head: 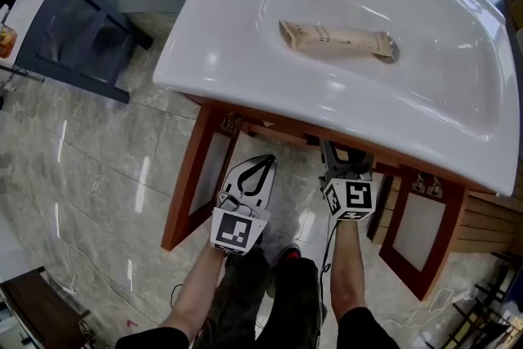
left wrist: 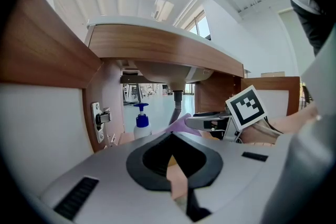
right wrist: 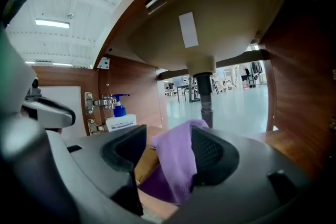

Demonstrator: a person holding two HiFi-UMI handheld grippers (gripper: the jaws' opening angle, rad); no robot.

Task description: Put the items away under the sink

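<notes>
Glossy grey marble floor (head: 98,176), dark blue-grey stand (head: 73,37) standing on it, dark brown furniture corner (head: 33,308) resting on it.

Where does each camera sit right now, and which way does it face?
Head view: on the person's head, looking steeply down at the sink and the tube in it; forearms, left hand-held gripper and right hand-held gripper show.
Left gripper view: on the left one, facing into the cabinet; its shut jaws and the right one show.
Right gripper view: on the right one, facing the drain pipe; its open jaws flank the purple cloth.
Shared: both gripper views show the pump bottle and that cloth.
</notes>
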